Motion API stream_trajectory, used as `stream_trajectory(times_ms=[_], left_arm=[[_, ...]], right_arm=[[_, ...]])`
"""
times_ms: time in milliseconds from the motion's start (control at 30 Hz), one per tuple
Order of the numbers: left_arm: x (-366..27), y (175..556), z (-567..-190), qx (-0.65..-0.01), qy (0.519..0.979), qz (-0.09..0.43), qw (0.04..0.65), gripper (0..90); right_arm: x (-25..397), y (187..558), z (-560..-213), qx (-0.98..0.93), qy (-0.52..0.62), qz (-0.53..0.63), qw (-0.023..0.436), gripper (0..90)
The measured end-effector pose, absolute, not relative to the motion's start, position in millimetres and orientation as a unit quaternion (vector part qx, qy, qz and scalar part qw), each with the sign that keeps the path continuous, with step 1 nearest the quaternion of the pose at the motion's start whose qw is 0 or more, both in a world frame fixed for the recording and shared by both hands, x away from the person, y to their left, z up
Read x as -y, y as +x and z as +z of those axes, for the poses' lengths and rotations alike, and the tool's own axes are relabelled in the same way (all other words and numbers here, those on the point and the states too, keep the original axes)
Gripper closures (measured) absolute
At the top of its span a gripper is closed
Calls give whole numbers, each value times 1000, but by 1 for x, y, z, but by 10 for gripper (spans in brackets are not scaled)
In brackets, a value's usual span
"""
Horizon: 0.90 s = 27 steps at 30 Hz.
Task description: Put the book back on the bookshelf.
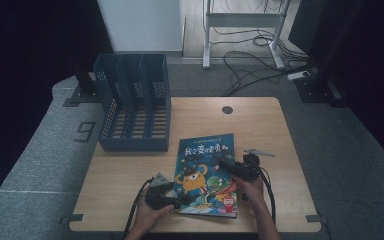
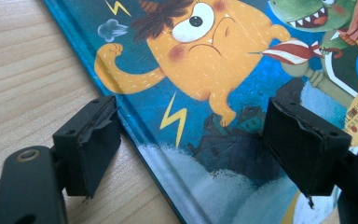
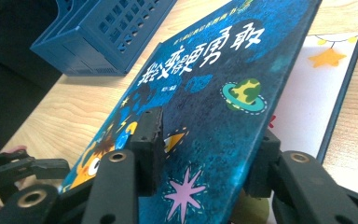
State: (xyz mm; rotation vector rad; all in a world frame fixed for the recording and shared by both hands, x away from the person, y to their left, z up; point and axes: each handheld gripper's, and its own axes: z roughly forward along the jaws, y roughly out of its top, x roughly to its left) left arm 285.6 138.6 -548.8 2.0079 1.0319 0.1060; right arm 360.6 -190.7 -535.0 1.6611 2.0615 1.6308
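So the picture book (image 1: pixel 206 172) is lying on the near half of the wooden table (image 1: pixel 260 125), a bit right of centre, with the blue file rack (image 1: pixel 132 107) standing well apart from it at the far left corner.

Right gripper (image 3: pixel 205 154): in its own view the 2 jaws straddle the front cover, 1 pad on the printed face and the other behind the lifted edge. The cover is tilted up off the white first page (image 3: pixel 307 100), the one with a yellow star on it, so the book is partly opened from that side. The jaws look closed down onto the cover, pinching it, with only the cover's thickness between them. In the high view this gripper (image 1: pixel 225 165) sits over the right part of the book, the person's right hand (image 1: pixel 252 187) behind it.

Left gripper (image 2: pixel 191 154): jaws spread wide, nothing between them but air. The left pad hangs over bare table just beside the book's spine edge; I can't tell if it actually touches the edge. The other pad hovers over the cover near the orange monster's feet. So it's released, not gripping anything. From above it (image 1: pixel 180 201) is at the near left corner of the book, with the left hand (image 1: pixel 150 215) coming in from the bottom.
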Motion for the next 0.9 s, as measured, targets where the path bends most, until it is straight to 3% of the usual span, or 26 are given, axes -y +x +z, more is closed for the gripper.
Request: stream_trajectory(times_ms=[467,900], left_arm=[[-134,281,-548,-398,816,53,415,190],[-125,273,-548,-379,831,58,403,167]], right_arm=[[209,357,-527,-637,553,538,12,645],[223,357,-527,-626,562,540,18,655]])
